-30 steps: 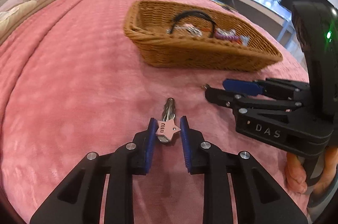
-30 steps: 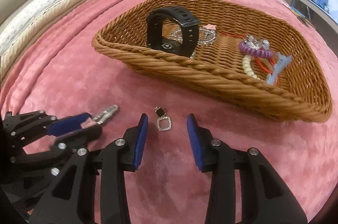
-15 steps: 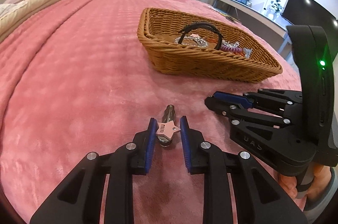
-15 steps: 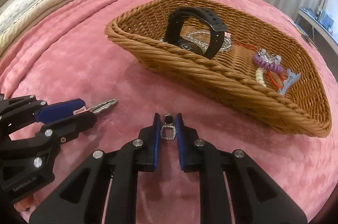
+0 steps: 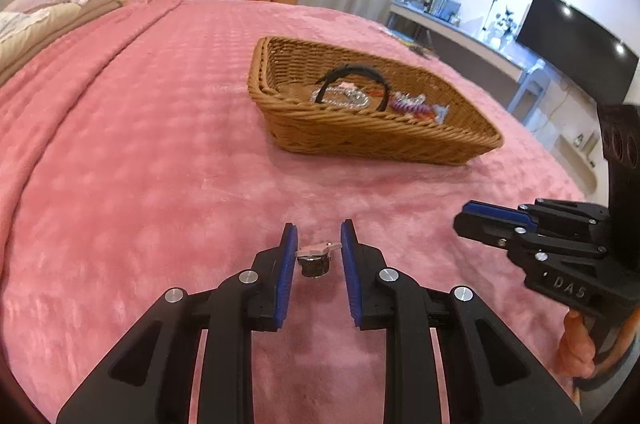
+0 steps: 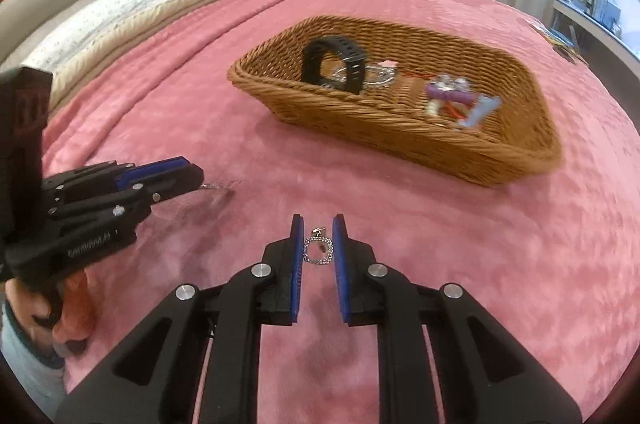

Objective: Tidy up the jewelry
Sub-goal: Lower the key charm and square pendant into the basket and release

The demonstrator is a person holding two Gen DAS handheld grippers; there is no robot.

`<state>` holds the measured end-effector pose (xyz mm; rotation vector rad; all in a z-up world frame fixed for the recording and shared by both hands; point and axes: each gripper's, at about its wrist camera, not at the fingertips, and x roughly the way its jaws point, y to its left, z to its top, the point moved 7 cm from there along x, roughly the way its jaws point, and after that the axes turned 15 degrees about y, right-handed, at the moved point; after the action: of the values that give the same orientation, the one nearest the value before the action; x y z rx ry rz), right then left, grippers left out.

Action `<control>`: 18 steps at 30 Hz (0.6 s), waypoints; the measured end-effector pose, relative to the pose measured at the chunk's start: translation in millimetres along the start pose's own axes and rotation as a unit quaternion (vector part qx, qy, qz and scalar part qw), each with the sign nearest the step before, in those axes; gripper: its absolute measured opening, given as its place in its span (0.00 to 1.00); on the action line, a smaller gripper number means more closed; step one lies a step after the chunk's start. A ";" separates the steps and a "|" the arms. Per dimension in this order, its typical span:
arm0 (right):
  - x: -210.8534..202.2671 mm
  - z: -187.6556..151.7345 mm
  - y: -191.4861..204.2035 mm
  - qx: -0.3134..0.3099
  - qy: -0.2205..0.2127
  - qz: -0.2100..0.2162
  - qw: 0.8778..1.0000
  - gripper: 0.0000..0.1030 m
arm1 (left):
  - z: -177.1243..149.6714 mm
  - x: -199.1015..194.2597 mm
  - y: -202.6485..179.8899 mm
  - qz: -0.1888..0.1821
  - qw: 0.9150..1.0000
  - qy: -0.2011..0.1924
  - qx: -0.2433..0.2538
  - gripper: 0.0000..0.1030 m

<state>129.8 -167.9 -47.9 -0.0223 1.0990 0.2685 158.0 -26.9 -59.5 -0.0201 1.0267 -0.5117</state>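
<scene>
My left gripper is shut on a metal hair clip with a pink star and holds it above the pink blanket. My right gripper is shut on a small square rhinestone pendant, also lifted off the blanket. A wicker basket stands ahead of both and also shows in the right wrist view. It holds a black watch, a silver bracelet, a purple hair tie and a blue clip. The right gripper shows in the left wrist view, the left gripper in the right wrist view.
The pink blanket covers the whole bed. Pillows lie at the far left by the headboard. A desk with a dark monitor stands beyond the bed on the right. Curtains hang behind.
The right gripper closed on the pendant. Both grippers rose off the blanket with their items, and the hair clip now points towards the basket end-on.
</scene>
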 end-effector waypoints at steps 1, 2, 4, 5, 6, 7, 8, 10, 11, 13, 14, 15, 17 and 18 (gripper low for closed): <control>-5.9 -2.2 -3.4 0.004 -0.003 0.003 1.000 0.12 | 0.2 -4.4 -0.1 -0.010 1.000 -0.005 -0.002 0.20; -13.6 -4.2 -7.1 0.008 -0.008 0.005 1.000 0.12 | 0.1 -9.2 -0.9 -0.021 1.000 -0.010 -0.003 0.20; -27.9 -4.3 -10.5 0.014 -0.020 0.005 1.000 0.12 | 2.5 -23.8 -6.9 -0.041 0.999 -0.025 -0.003 0.20; -38.7 -3.7 -13.9 0.017 -0.029 0.005 0.999 0.12 | 5.0 -31.2 -10.8 -0.048 0.998 -0.033 0.000 0.20; -45.9 -2.6 -16.7 0.020 -0.036 0.005 0.999 0.12 | 7.2 -37.0 -15.5 -0.051 0.998 -0.040 0.003 0.20; -57.0 0.2 -20.5 0.025 -0.046 0.005 0.999 0.12 | 11.2 -44.3 -20.4 -0.052 0.997 -0.047 0.009 0.20; -64.5 5.0 -22.4 0.029 -0.054 0.005 0.998 0.12 | 16.9 -52.0 -26.3 -0.051 0.997 -0.056 0.016 0.20; -83.0 15.9 -27.9 0.034 -0.076 0.003 0.996 0.12 | 28.7 -64.2 -35.6 -0.051 0.996 -0.071 0.025 0.20; -91.1 22.3 -31.5 0.036 -0.087 -0.001 0.996 0.12 | 38.7 -72.9 -42.5 -0.051 0.995 -0.082 0.031 0.20; -104.9 35.2 -39.0 0.039 -0.105 -0.009 0.994 0.12 | 56.2 -83.5 -52.4 -0.045 0.993 -0.099 0.041 0.20; -111.4 45.2 -43.2 0.041 -0.115 -0.012 0.992 0.12 | 67.2 -87.7 -57.6 -0.041 0.992 -0.109 0.046 0.20; -115.4 52.9 -46.3 0.043 -0.122 -0.014 0.992 0.12 | 75.0 -89.8 -61.5 -0.041 0.991 -0.114 0.049 0.20; -119.7 72.1 -54.8 0.047 -0.133 -0.020 0.990 0.12 | 98.6 -90.5 -69.9 -0.039 0.989 -0.129 0.053 0.20; -119.1 80.6 -58.9 0.050 -0.136 -0.020 0.989 0.12 | 108.8 -88.0 -72.9 -0.038 0.989 -0.134 0.054 0.20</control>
<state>163.0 -237.0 87.2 0.0793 0.8392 0.1738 182.1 -78.5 87.6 -0.0314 0.7372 -0.6154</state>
